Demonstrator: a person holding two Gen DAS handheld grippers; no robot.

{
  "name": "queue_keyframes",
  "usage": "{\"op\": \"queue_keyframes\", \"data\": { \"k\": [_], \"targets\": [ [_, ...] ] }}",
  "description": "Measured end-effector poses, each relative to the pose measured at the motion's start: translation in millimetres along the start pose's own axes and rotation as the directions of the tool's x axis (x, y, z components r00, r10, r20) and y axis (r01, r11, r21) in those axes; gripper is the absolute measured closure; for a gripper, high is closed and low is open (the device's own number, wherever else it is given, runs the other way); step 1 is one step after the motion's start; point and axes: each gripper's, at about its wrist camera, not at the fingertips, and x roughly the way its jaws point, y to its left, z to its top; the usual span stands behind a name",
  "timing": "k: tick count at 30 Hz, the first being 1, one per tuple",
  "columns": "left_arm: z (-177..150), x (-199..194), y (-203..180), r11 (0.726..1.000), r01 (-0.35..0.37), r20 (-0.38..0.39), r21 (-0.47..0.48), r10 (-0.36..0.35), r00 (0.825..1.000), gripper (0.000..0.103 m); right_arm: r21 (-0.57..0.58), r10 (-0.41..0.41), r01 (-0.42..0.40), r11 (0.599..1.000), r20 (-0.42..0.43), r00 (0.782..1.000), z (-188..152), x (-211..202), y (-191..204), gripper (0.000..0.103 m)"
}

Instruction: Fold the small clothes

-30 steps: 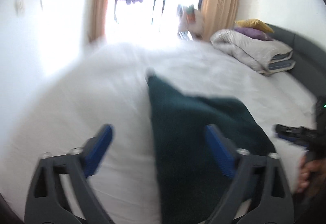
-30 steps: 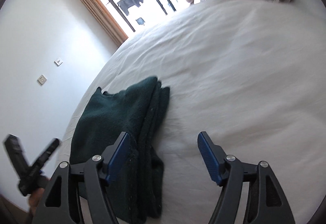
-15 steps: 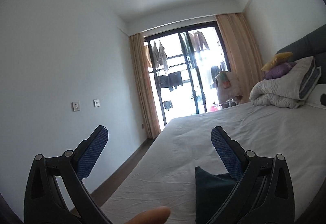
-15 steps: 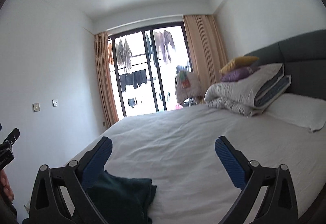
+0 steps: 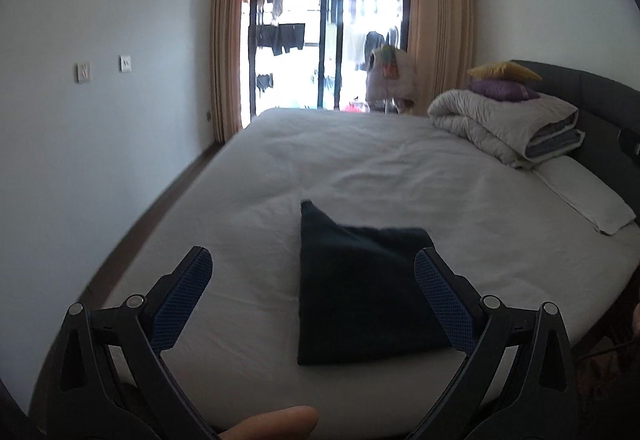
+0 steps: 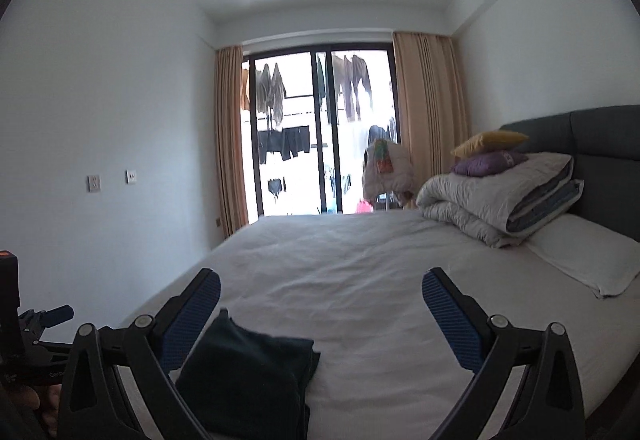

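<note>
Garment: a dark green folded cloth (image 5: 360,292) lies flat on the white sheet of the bed (image 5: 400,168), near its front edge; one back corner sticks up a little.
Left gripper (image 5: 314,290): jaws released and spread wide, raised above the bed; the cloth shows between the blue pads, apart from both.
Right gripper (image 6: 322,314): jaws have just been opening and stand fully apart, nothing between them; the cloth (image 6: 248,380) lies low at the left, partly behind the left finger.
Bed load: a rolled grey duvet (image 6: 500,200) sits by the dark headboard (image 6: 600,148), with a purple cushion (image 6: 486,163) and a yellow cushion (image 6: 490,141) stacked on it; a white pillow (image 6: 588,256) lies just beside.
Containers: no box, basket or drawer can be made out.
Person: a fingertip (image 5: 276,424) shows at the bottom edge of the left view.
</note>
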Motion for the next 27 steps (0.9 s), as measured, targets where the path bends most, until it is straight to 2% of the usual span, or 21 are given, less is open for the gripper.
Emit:
{"op": "queue_keyframes", "data": {
  "k": [2, 3, 5, 9, 18, 23, 27],
  "targets": [
    [-16.9, 23.5, 2.2, 1.000, 0.003, -0.080, -0.019, -0.005, 0.997, 0.000, 0.035, -0.016, 0.019, 0.999, -0.090, 0.996, -24.3, 19.7, -7.7, 0.000],
    [-25.9, 35.0, 2.5, 1.000, -0.010, -0.116, -0.014, 0.008, 0.993, 0.000, 0.067, -0.020, 0.030, 0.997, -0.158, 0.987, -36.1, 32.9, -11.1, 0.000],
    [-38.1, 53.2, 4.8, 1.000, -0.022, -0.166, -0.002, 0.022, 0.986, 0.000, 0.115, 0.007, 0.021, 0.993, -0.240, 0.971, -58.7, 49.6, -19.5, 0.000],
    [-55.6, 88.2, 11.3, 0.999, -0.037, -0.244, -0.011, 0.033, 0.969, 0.000, 0.108, -0.006, 0.046, 0.993, -0.342, 0.940, -89.2, 68.6, -18.1, 0.000],
    [-63.5, 135.2, 13.2, 0.999, -0.044, -0.318, -0.007, 0.039, 0.947, 0.000, 0.066, 0.008, 0.025, 0.997, -0.447, 0.894, -113.0, 77.2, 3.1, 0.000],
    [-68.0, 138.3, 14.5, 0.999, -0.051, -0.340, -0.005, 0.046, 0.939, 0.000, 0.058, 0.018, 0.010, 0.998, -0.468, 0.883, -113.7, 73.9, 10.2, 0.000],
    [-66.1, 124.3, 14.3, 0.999, -0.055, -0.354, -0.002, 0.050, 0.934, 0.000, 0.050, 0.020, 0.004, 0.999, -0.477, 0.879, -114.2, 76.3, 14.3, 0.000]
  ]
}}
